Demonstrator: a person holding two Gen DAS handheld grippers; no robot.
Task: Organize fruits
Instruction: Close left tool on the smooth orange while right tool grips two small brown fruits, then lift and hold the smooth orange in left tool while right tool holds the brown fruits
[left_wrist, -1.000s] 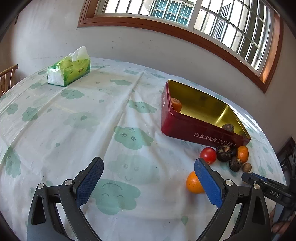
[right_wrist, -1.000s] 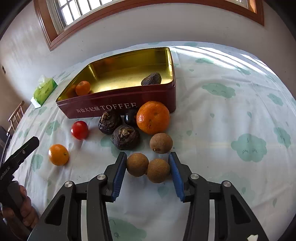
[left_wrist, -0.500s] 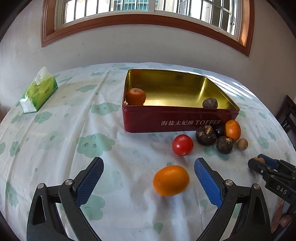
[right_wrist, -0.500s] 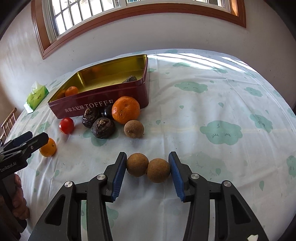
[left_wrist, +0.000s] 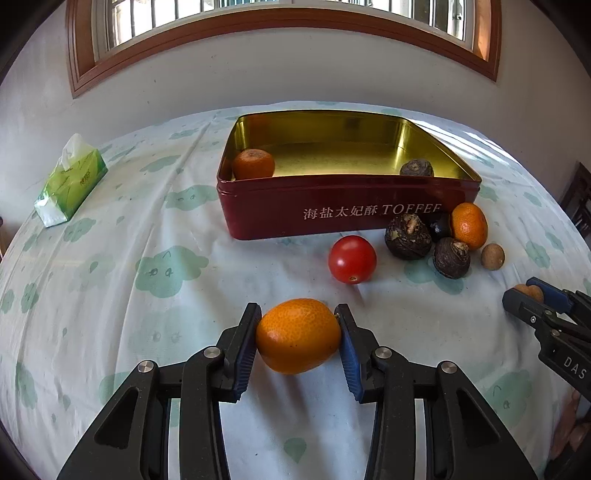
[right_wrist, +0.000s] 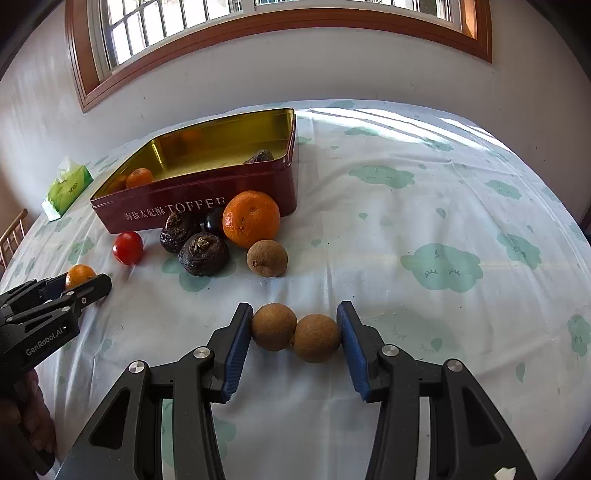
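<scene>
Looking along our left gripper (left_wrist: 298, 338), we are closing its jaws on the kumquat (left_wrist: 297, 335), pads touching both sides. At twelve o'clock the red tin (left_wrist: 332, 210) is reading "TOFFEE" after Chinese characters; a tomato (left_wrist: 352, 259) is lying between.

Turning to the right view, our right gripper (right_wrist: 295, 332) is pinching two longans (right_wrist: 295, 331) side by side, partly closed. "GenRobot.AI" is showing at nine o'clock on the other gripper.

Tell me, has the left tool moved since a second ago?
Yes. The left tool swung toward the red tin, now straight ahead, and its jaws are closing around the orange fruit, pads touching it.
</scene>
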